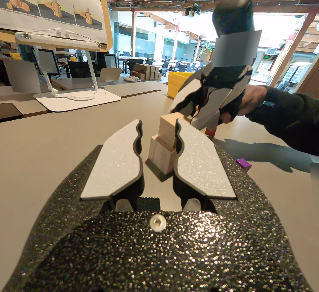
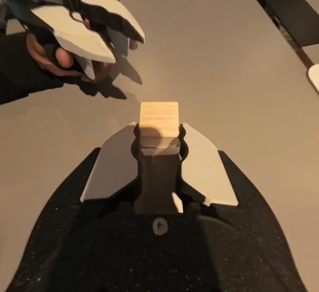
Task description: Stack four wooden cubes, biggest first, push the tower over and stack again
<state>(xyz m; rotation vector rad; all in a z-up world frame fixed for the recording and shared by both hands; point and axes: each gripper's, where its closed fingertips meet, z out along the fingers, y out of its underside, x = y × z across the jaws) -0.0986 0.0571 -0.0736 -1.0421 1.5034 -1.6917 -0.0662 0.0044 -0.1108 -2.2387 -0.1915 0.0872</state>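
Between the right gripper's jaws, a pale wooden cube is clamped, squarely atop a larger cube; the stack's long axis is vertical. Beyond, the left gripper hovers with jaws apart, empty, beside the stack on the grey table.

A printed instruction sheet with lines of text and captioned photos of stacked blocks stood on a white stand, ahead and to the left of the left gripper, and no other writing could be made out.
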